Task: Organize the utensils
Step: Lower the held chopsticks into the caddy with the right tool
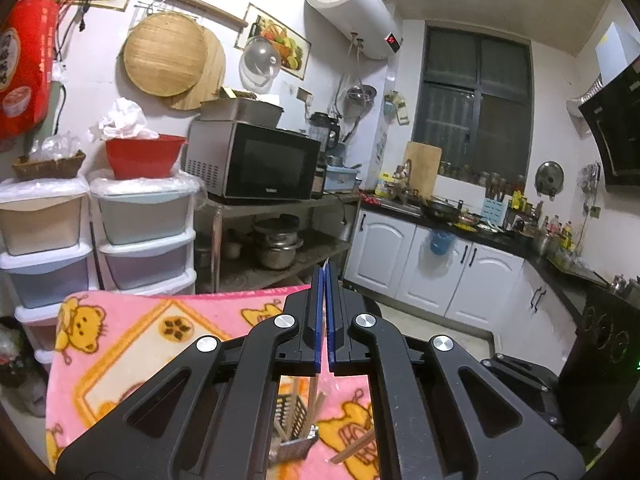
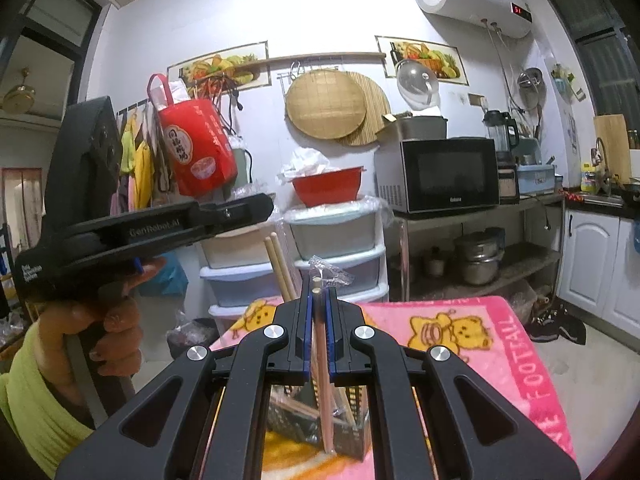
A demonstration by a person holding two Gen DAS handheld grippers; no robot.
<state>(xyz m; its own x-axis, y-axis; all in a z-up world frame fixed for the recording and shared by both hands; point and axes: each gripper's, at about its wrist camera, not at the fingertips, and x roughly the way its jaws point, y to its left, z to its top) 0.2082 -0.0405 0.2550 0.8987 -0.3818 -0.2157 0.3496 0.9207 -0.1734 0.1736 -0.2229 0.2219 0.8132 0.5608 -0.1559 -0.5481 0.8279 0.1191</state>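
My right gripper [image 2: 318,300] is shut on a pair of wooden chopsticks [image 2: 322,376]. They stand nearly upright, their lower ends in a grey mesh utensil holder [image 2: 352,440] on the pink blanket. A crumpled clear plastic wrapper [image 2: 332,274] sits at their top. Two more chopsticks [image 2: 280,268] stick up just left of the jaws. My left gripper [image 1: 325,280] is shut, with what may be a thin sliver of clear plastic at its tip. Below it are the holder [image 1: 294,424] and a loose chopstick [image 1: 354,448]. The left gripper's body [image 2: 160,228] shows at left in the right wrist view.
A pink cartoon-bear blanket [image 1: 160,344] covers the table. Behind it stand stacked plastic drawers [image 1: 148,232] with a red bowl [image 1: 144,156], a microwave [image 1: 256,160] on a metal rack with pots, and white cabinets [image 1: 420,264] under a cluttered counter.
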